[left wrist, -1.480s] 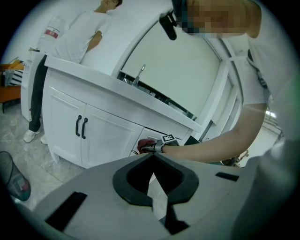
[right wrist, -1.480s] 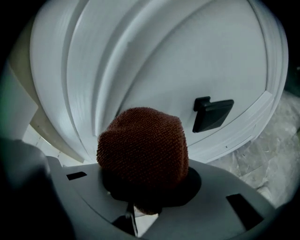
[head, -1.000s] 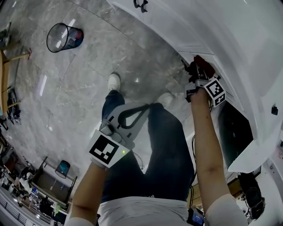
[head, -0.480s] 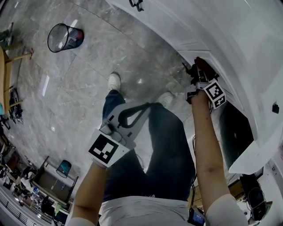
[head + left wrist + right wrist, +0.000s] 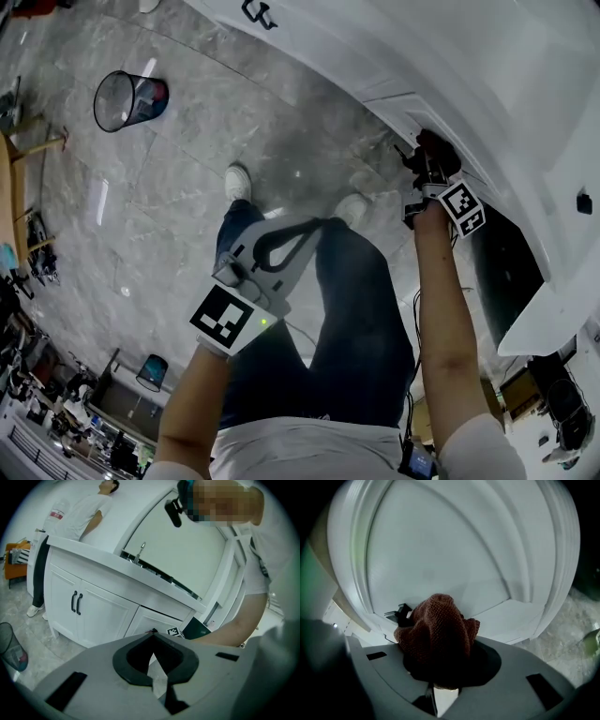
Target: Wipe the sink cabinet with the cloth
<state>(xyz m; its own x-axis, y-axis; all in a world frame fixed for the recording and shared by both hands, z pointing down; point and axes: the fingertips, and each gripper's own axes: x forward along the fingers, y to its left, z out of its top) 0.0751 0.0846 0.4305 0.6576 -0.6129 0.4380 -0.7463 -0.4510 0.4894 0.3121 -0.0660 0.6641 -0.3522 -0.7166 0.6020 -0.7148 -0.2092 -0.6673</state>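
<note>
Head view, left to right: mesh wastebasket (image 5: 129,98) on the far-left marble floor. Left gripper (image 5: 319,223), jaws together, empty, over the person's legs. Black door handles (image 5: 258,13), far. Right gripper (image 5: 424,161) clamped on the dark red cloth (image 5: 436,625), which presses against the white sink cabinet (image 5: 450,56) door. Open dark compartment (image 5: 502,267) just right. Since a second ago the cloth has shifted right, away from the handles; the left gripper is unmoved.

Right hand-held gripper (image 5: 427,161) with cloth (image 5: 434,146) shifted slightly rightward along cabinet door (image 5: 469,94).

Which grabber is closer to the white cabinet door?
Right. The right gripper holds the cloth right at the cabinet door; the left gripper hangs back over the person's legs, away from it.
</note>
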